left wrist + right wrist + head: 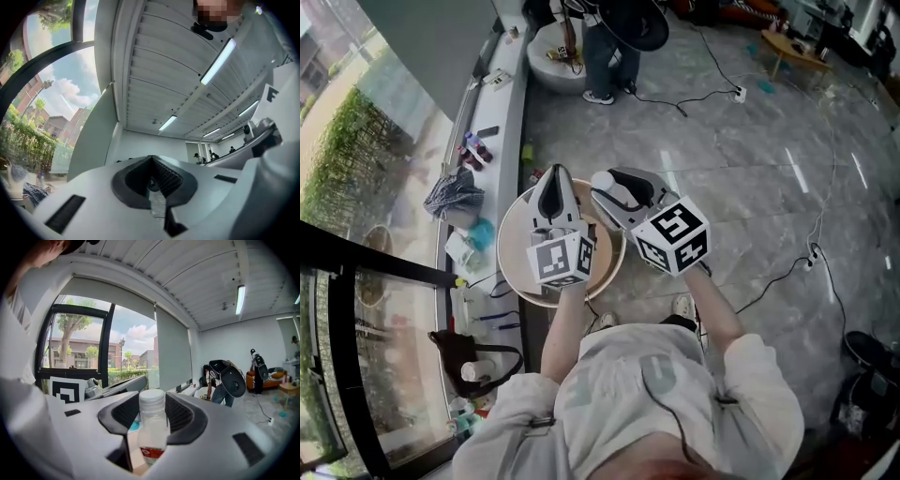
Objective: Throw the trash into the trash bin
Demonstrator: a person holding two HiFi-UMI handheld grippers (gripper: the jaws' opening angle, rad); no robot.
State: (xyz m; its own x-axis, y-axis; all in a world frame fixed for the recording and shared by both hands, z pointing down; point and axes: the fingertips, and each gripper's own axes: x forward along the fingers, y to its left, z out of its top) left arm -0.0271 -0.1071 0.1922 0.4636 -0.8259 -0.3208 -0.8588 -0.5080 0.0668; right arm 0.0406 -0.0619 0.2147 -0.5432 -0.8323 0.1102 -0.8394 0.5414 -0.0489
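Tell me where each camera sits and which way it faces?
Head view: on the head, looking down at table, floor, both arms, left gripper and right gripper.
Left gripper view: on that gripper, tilted up at ceiling and window; jaws shut on a scrap.
Right gripper view: on that gripper, facing the window; jaws grip a bottle.
Shared: head and right gripper views show the left gripper.

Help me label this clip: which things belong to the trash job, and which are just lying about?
Job: plastic bottle in the right gripper; thin grey scrap in the left gripper; round tan-rimmed thing below them, bin or table unclear.
Lying about: striped cloth, black bag, small bottles.
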